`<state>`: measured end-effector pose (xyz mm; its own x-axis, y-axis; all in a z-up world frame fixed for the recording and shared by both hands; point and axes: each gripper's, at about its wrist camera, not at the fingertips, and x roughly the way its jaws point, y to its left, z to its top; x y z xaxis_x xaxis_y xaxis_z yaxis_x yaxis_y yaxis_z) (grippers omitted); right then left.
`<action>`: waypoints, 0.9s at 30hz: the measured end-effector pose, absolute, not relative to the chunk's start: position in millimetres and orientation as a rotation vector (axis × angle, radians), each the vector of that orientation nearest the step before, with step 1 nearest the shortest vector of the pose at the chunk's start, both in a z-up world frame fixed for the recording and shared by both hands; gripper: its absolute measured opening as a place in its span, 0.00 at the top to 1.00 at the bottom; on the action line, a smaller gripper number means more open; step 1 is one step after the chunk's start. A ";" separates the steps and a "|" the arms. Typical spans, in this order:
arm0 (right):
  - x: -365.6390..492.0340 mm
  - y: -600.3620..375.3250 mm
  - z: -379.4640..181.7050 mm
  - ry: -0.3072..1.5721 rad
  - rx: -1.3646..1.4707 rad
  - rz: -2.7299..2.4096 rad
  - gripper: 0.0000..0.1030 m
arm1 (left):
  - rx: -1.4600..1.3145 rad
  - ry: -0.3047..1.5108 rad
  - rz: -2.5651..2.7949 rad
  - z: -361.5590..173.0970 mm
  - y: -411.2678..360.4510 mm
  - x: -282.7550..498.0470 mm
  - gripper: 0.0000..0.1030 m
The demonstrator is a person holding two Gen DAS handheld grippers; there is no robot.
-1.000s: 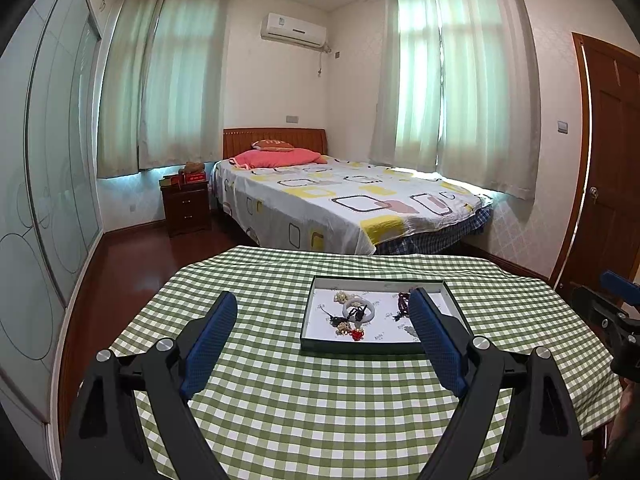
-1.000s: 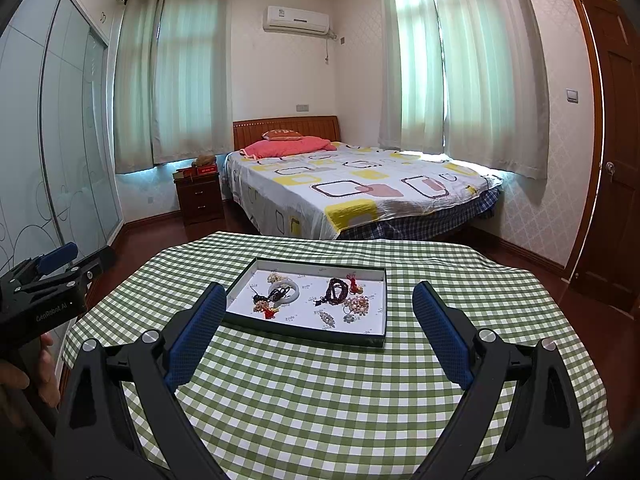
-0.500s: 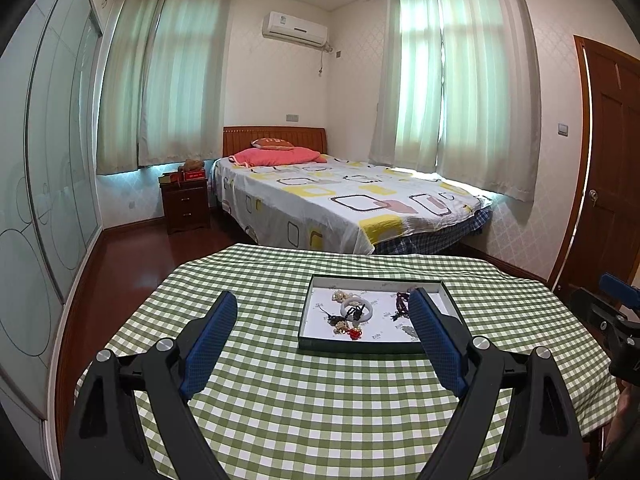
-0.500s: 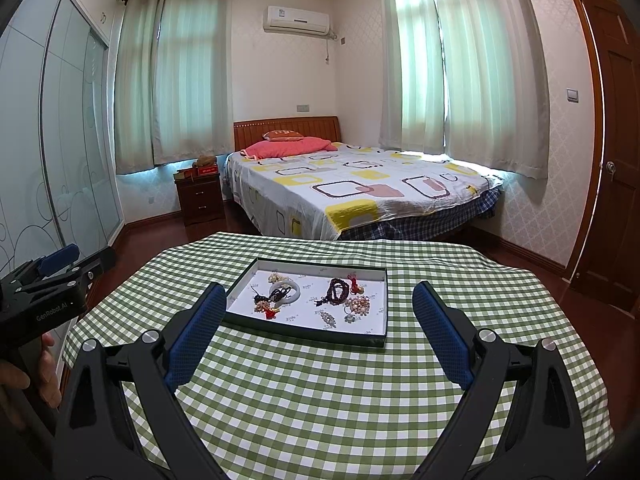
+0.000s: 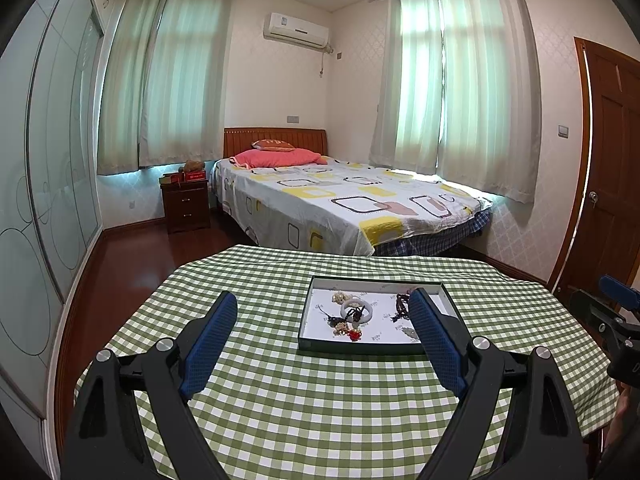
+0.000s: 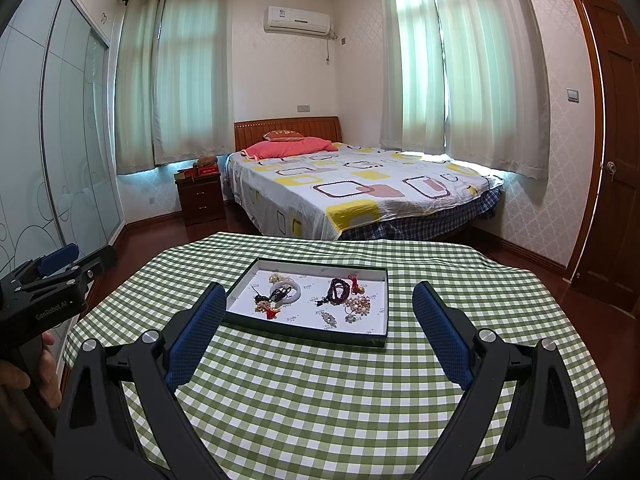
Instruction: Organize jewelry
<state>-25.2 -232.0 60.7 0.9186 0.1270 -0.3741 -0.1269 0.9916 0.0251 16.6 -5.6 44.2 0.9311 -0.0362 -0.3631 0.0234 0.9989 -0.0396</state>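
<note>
A shallow dark tray (image 5: 360, 350) with a white floor lies on the green checked tablecloth (image 5: 320, 408). In it lie a white bangle (image 5: 357, 309), a dark bead bracelet (image 5: 401, 308), a red knot charm (image 5: 354, 335) and several small trinkets. My left gripper (image 5: 322, 300) hovers open on the near side of the tray, nothing between its blue pads. The right wrist view shows the tray (image 6: 304, 330), bangle (image 6: 285, 292), bead bracelet (image 6: 339, 290) and a gold flower brooch (image 6: 360, 304). My right gripper (image 6: 319, 291) is open too, short of the tray.
Beyond the table stand a bed (image 5: 340, 208) and a dark nightstand (image 5: 186, 208). A glass wardrobe (image 5: 48, 200) runs along the left, with a wooden door (image 5: 608, 184) at right. A hand (image 6: 24, 380) holds the left gripper's handle at the table's left edge.
</note>
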 end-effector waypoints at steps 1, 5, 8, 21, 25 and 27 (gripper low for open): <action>-25.1 -231.8 60.6 0.385 0.000 0.130 0.11 | -0.035 0.372 -0.030 44.3 -5.9 16.2 0.18; -25.0 -232.5 60.4 0.386 0.000 0.130 0.11 | -0.037 0.370 -0.026 44.5 -6.2 15.7 0.18; -25.4 -230.4 60.3 0.388 0.000 0.132 0.11 | -0.034 0.359 -0.008 45.5 -7.5 13.0 0.18; -24.4 -226.7 58.4 0.393 0.001 0.132 0.11 | -0.024 0.343 -0.006 48.8 -10.9 10.5 0.18; -24.5 -225.1 57.9 0.394 0.002 0.133 0.11 | -0.021 0.346 -0.010 48.4 -13.4 11.5 0.18; -24.4 -225.5 58.0 0.394 0.002 0.132 0.11 | -0.025 0.351 -0.014 47.4 -13.1 12.2 0.18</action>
